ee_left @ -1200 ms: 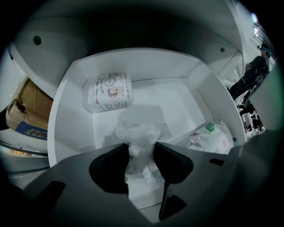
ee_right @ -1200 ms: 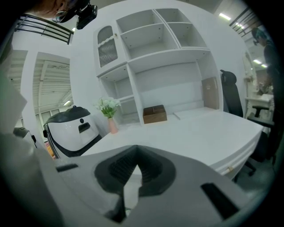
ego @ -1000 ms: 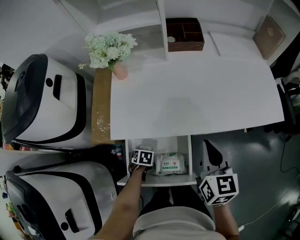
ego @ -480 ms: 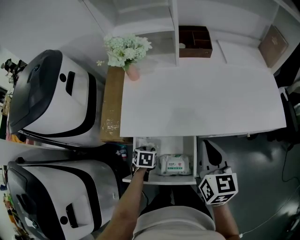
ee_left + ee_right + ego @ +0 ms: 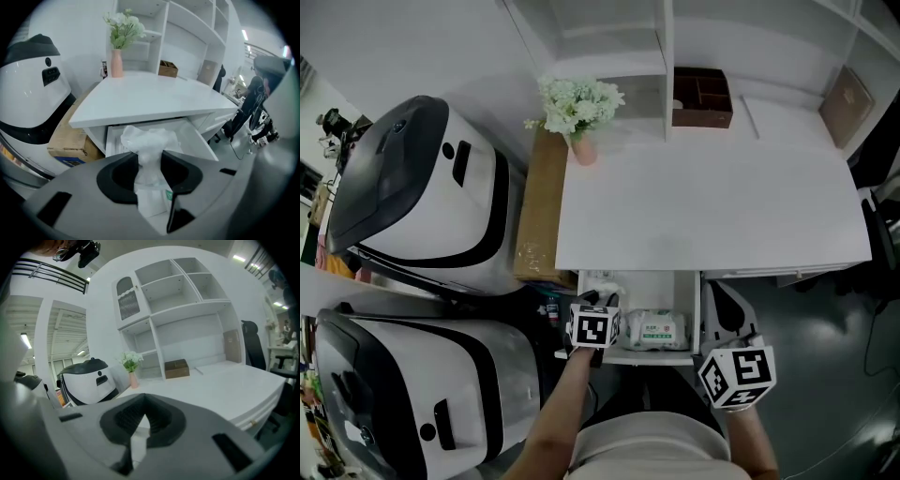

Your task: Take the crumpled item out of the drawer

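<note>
two tongs were in view. the left tongs (image 5: pixel 149 161) were clenched on the crumpled white item (image 5: pixel 148 140), held at the left end of the open drawer (image 5: pixel 199 140) below the white surface (image 5: pixel 154 101). the right tongs (image 5: pixel 142 423) were closed on nothing, just right of the drawer.

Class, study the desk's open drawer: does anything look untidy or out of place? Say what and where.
One thing: a crumpled white wrapper, pinched in the left gripper at the open drawer, is bunched and creased, while the wipes pack in the drawer lies flat.
</note>
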A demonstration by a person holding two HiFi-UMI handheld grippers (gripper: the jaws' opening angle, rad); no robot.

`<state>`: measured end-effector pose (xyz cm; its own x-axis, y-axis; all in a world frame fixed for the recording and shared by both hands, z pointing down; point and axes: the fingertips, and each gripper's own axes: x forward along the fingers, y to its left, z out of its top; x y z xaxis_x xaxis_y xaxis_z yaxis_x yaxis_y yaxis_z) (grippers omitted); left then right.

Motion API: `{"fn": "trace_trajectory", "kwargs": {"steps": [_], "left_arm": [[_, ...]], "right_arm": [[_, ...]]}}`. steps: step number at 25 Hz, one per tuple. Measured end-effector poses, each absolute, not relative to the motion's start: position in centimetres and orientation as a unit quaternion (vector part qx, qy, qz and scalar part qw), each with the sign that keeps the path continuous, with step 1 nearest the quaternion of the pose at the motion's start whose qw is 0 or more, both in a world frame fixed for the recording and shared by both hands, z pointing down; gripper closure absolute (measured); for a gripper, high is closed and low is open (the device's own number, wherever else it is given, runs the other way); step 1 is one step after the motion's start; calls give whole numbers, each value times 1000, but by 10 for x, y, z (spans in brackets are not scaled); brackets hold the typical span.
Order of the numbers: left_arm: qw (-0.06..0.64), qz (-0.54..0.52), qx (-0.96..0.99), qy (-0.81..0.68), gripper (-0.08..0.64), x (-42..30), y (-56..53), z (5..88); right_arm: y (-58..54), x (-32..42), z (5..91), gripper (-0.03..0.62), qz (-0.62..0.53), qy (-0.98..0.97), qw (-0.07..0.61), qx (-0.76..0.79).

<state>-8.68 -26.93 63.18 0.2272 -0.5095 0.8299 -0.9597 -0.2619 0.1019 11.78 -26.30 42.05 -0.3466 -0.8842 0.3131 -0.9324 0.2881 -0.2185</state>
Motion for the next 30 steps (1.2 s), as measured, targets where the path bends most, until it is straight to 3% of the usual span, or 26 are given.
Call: {"fn": "trace_trajectory", "kwargs": {"steps": [30], "left_arm": [[206,187,760,-588,422,-131,-232,461]], "right_arm": [[-202,75,396,591,147,-814,59,559]]}}
